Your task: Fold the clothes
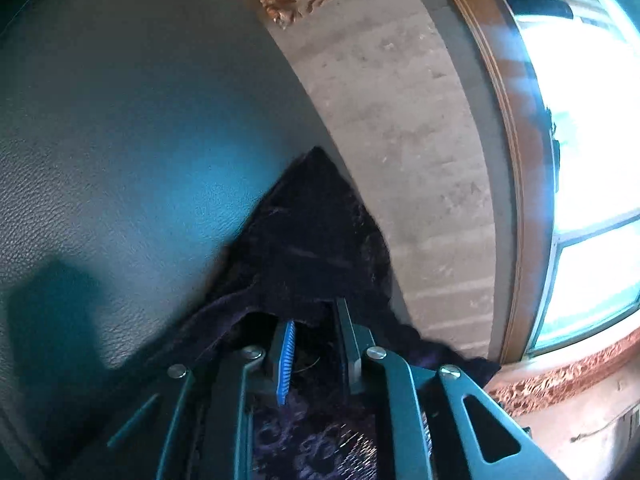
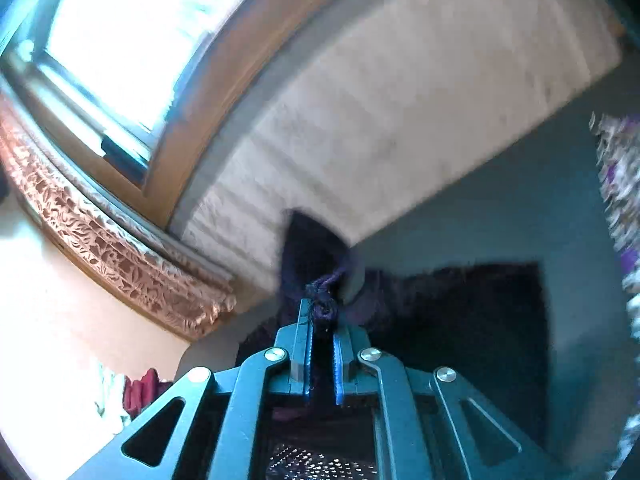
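Nearby, garment (image 1: pixel 308 240) corner beside wall (image 1: pixel 400 120)

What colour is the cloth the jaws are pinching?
Very dark purple, almost black: the cloth shows best in the right wrist view, bunched in the right gripper.

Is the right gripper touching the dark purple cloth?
Touching. The right wrist view shows the right gripper with its jaws closed on a bunched edge of the dark purple cloth.
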Demonstrator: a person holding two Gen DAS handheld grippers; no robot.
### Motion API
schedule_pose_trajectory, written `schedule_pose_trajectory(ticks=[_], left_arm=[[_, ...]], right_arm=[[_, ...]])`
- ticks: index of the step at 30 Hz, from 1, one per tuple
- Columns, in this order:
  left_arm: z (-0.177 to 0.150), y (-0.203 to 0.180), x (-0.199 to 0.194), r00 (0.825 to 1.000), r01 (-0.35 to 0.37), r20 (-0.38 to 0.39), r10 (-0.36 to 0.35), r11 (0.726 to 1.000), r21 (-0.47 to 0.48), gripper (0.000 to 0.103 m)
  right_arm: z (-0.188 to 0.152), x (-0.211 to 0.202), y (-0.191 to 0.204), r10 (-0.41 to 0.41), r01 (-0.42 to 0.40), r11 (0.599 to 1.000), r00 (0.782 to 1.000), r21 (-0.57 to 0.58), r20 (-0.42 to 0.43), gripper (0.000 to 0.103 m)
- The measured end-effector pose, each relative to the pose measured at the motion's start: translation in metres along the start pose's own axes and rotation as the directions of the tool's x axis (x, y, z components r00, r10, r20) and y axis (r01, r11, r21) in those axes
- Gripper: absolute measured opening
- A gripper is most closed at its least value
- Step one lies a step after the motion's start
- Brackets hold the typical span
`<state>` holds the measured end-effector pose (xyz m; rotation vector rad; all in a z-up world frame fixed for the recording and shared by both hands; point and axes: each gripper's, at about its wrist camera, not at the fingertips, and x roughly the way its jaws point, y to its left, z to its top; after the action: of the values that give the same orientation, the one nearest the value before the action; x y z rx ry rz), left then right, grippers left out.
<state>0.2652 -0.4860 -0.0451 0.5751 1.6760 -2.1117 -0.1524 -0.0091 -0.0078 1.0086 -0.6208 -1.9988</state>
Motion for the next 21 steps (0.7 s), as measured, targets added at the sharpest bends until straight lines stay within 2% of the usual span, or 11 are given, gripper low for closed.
schedule_pose_trajectory(ticks=[2, 5, 6, 10, 11, 13, 15, 17, 21], left_arm=[[-0.002, 0.004, -0.002, 1.000, -0.015, -0.012, 0.015, 1.000, 0.023, 0.014], [-0.005, 0.010, -0.005, 0.999, -0.036, -0.030, 0.038, 0.998, 0.058, 0.012], [-0.006, 0.011, -0.006, 0.998, -0.041, -0.035, 0.043, 0.997, 0.069, 0.012], [-0.005, 0.004, -0.018, 0.998, -0.031, -0.049, 0.038, 0.990, 0.136, 0.013], [-0.006, 0.000, -0.021, 0.998, -0.023, -0.050, 0.032, 0.986, 0.165, 0.016], [-0.007, -0.016, -0.022, 0.999, -0.021, -0.030, 0.029, 0.973, 0.231, 0.018], [-0.008, -0.032, -0.024, 1.000, -0.026, -0.006, 0.029, 0.955, 0.296, 0.024], [-0.007, -0.046, -0.020, 0.999, -0.044, 0.020, 0.039, 0.938, 0.344, 0.025], [-0.006, -0.054, -0.001, 0.992, -0.123, 0.061, 0.108, 0.908, 0.401, 0.031]], right_arm=[[-0.012, 0.003, -0.025, -0.074, 0.076, 0.997, 0.996, 0.035, -0.058, 0.008], [-0.035, 0.007, -0.059, -0.128, 0.141, 0.986, 0.982, 0.090, -0.137, 0.012], [-0.038, 0.006, -0.064, -0.135, 0.150, 0.984, 0.980, 0.097, -0.144, 0.012], [-0.042, -0.003, -0.074, -0.152, 0.169, 0.979, 0.977, 0.112, -0.149, 0.024], [-0.040, -0.008, -0.073, -0.161, 0.175, 0.979, 0.977, 0.100, -0.141, 0.035], [-0.030, -0.019, -0.067, -0.184, 0.191, 0.980, 0.976, 0.053, -0.113, 0.045], [-0.017, -0.024, -0.059, -0.193, 0.194, 0.981, 0.977, 0.003, -0.089, 0.049], [-0.005, -0.017, -0.053, -0.213, 0.210, 0.977, 0.974, -0.043, -0.082, 0.054], [0.011, 0.020, -0.042, -0.240, 0.228, 0.968, 0.963, -0.103, -0.125, 0.054]])
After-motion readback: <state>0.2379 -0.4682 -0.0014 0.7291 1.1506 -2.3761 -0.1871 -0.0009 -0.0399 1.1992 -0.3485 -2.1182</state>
